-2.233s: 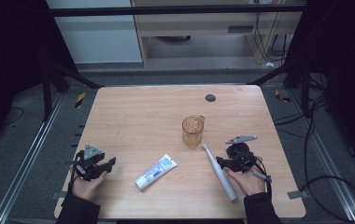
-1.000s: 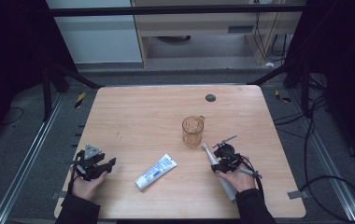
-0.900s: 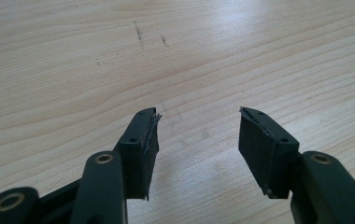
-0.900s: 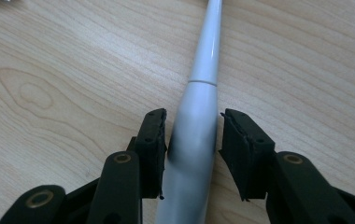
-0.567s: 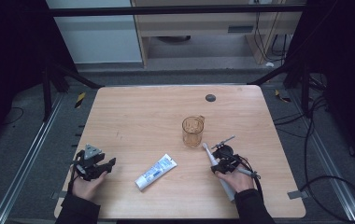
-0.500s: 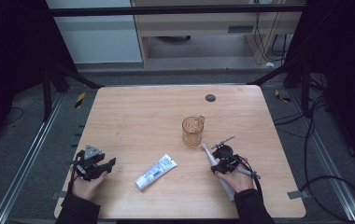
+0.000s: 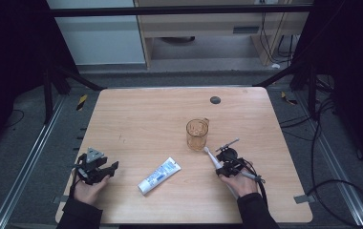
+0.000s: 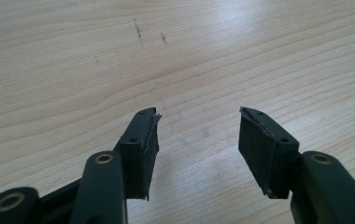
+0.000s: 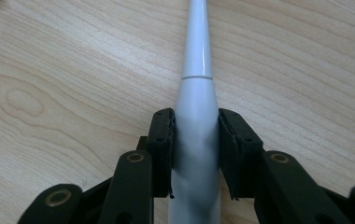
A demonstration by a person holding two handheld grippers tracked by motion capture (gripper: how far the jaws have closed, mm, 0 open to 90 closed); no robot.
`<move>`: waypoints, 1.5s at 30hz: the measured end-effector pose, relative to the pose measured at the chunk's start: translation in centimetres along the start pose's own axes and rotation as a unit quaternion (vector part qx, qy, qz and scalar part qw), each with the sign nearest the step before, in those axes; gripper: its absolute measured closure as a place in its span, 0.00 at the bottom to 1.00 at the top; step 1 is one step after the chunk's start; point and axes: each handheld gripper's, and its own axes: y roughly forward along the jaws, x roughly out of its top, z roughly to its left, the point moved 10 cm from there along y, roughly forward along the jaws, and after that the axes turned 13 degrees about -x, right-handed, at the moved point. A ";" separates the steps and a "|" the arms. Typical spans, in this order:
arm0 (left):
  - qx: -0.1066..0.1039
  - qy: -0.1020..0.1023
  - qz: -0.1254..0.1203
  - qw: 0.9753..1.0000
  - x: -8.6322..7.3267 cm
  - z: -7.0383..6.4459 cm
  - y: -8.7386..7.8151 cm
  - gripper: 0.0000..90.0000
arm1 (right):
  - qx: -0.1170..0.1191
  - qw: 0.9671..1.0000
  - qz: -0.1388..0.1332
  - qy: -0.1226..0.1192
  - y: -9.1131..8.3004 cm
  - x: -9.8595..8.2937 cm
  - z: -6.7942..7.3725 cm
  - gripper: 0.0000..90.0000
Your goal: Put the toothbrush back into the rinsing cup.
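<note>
— At the near right of the surface (image 7: 136,114), what have you got?

— My right gripper (image 7: 223,164) is clamped on the white electric toothbrush (image 7: 214,160). In the right gripper view both pads press the thick handle (image 9: 195,140) from either side, with no gap left.

— Which way does it point?

— Its long axis runs away from me and a little to the left. The slim neck (image 9: 198,42) leads straight out beyond the jaws, and in the high view the brush head (image 7: 207,150) ends just beside the base of the amber plastic mug (image 7: 197,135). I can't tell whether it touches the mug. The handle end runs back under my right hand (image 7: 239,183), low along the wood; whether it's lifted clear I can't say.

— And the left side?

— My left gripper (image 8: 198,135) sits at the near left corner with its jaws spread wide and nothing between them, just bare wood grain and a few dark scuffs. In the high view my left hand (image 7: 88,190) holds it low over the wood, well apart from everything else.

— Anything between the two?

— A toothpaste tube (image 7: 159,175) lies flat, slanted, cap end toward me and to the left, tail toward the mug. A small dark round disc (image 7: 215,100) sits near the far edge.
</note>
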 end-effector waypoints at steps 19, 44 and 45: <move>-0.001 -0.002 -0.002 1.000 0.0 0.0 -0.1 0.52 | 0.019 0.997 -0.069 0.028 -3.3 0.8 -1.7 0.75; 0.001 -0.003 -0.006 1.000 0.1 0.0 -0.1 0.51 | 0.002 0.960 -0.260 0.102 -8.9 4.4 -4.9 0.75; 0.002 -0.003 -0.006 1.000 0.1 0.1 0.0 0.51 | 0.000 0.958 -0.268 0.105 -9.1 4.7 -5.1 0.75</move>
